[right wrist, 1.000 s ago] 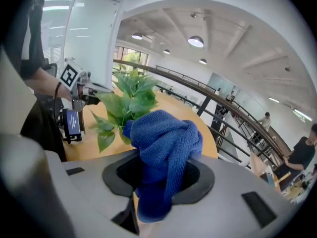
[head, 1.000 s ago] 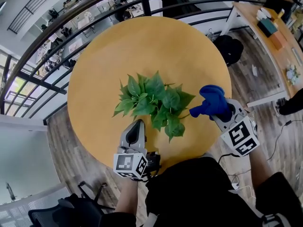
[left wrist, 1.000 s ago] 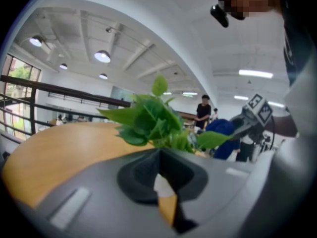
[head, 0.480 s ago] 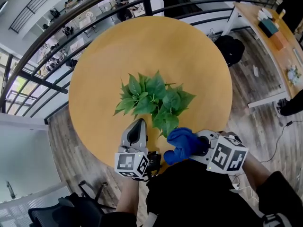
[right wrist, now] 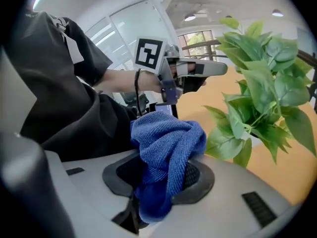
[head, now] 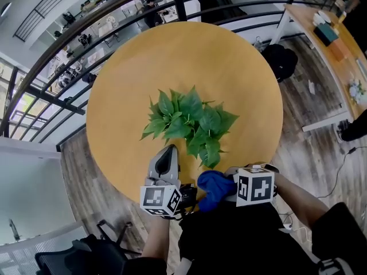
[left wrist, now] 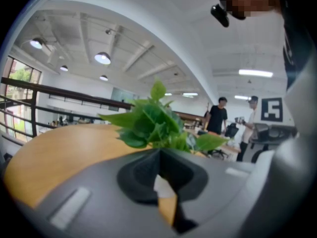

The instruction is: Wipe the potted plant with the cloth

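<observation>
Closest in, over the person's dark clothing, the right tool (head: 225,187) is clamped on a bunched blue cloth (head: 211,185). In the right gripper view the cloth (right wrist: 166,145) bulges up from between the jaws of this tool (right wrist: 166,182) and hangs below them. It sits at the near rim of the round wooden bench (head: 172,56), just below the lowest leaves, with a small gap to them in that view. Just to its left, the left tool (head: 168,149) points across the bench at the plant. Its jaws are closed together with nothing gripped, as the left gripper view shows (left wrist: 159,155). The potted plant (head: 189,125) stands near the middle of the bench, a little toward the person. Its broad green leaves spread in all directions, and they hide the pot from above. The leaves rise just beyond the left tool's tip (left wrist: 153,123) and fill the right side of the right gripper view (right wrist: 262,93). Beyond the bench runs a dark metal railing (head: 114,16). To the right lies a wooden plank floor (head: 309,96), with a second desk (head: 327,44) at its far end.
</observation>
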A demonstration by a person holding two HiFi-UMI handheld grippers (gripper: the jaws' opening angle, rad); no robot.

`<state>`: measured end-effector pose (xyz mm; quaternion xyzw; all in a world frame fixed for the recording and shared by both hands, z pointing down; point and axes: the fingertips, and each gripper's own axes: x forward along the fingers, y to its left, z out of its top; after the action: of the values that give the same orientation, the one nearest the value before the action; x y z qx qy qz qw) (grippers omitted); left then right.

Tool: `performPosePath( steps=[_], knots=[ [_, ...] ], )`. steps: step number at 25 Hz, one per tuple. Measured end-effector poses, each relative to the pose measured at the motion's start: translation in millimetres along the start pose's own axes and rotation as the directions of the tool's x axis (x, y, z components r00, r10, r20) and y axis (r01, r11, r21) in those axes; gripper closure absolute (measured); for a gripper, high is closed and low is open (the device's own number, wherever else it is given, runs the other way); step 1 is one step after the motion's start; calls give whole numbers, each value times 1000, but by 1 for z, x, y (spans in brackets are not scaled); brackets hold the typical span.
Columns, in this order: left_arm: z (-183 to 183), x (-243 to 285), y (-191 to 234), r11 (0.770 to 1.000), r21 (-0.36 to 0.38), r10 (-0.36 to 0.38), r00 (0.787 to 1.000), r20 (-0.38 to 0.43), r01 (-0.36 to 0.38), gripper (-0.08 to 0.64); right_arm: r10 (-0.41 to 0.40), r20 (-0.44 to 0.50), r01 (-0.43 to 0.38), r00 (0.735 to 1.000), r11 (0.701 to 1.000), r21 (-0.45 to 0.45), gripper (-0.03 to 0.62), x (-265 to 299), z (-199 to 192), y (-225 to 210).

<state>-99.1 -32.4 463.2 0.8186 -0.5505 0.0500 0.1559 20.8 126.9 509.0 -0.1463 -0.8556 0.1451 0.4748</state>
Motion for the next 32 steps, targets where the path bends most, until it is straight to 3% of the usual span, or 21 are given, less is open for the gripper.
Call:
performPosePath(
  steps=[5, 14, 19, 21, 23, 24, 26, 27, 28, 29, 32],
  knots=[
    [-1, -3, 0, 1000, -4, 7, 1000, 7, -7, 557, -190, 96, 182, 977, 980, 81, 440, -24, 11, -40],
    [-4, 0, -2, 1000, -9, 2, 1000, 7, -2, 557, -253, 202, 246, 946, 967, 60, 440, -79, 26, -41],
    [-2, 3, -2, 1000, -9, -5, 1000, 7, 5, 557, -276, 332, 284, 902, 959, 27, 440, -128, 52, -34],
    [-1, 2, -2, 1000, -9, -3, 1000, 8, 3, 557, -275, 454, 294, 847, 955, 31, 440, -161, 69, -30],
    [-1, 0, -1, 1000, -5, -2, 1000, 8, 2, 557, -323, 573, 333, 753, 938, 90, 440, -201, 89, -32],
    [0, 0, 0, 1000, -4, 0, 1000, 10, 0, 557, -383, 604, 376, 699, 915, 146, 440, -220, 96, -39],
    [1, -1, 3, 1000, -2, 6, 1000, 18, -6, 557, -550, 592, 501, 589, 823, 267, 439, -246, 104, -64],
    [3, 0, 5, 1000, -3, 9, 1000, 24, -8, 557, -623, 554, 565, 553, 768, 300, 439, -248, 105, -77],
    [5, -1, 6, 1000, -2, 9, 999, 32, -9, 557, -671, 502, 615, 545, 727, 305, 439, -242, 105, -88],
    [7, -1, 5, 1000, -1, 7, 999, 39, -7, 557, -693, 450, 641, 564, 710, 291, 439, -228, 104, -96],
    [12, -4, 3, 1000, 7, -7, 999, 52, 7, 557, -667, 353, 625, 656, 742, 243, 439, -169, 103, -112]
  ],
)
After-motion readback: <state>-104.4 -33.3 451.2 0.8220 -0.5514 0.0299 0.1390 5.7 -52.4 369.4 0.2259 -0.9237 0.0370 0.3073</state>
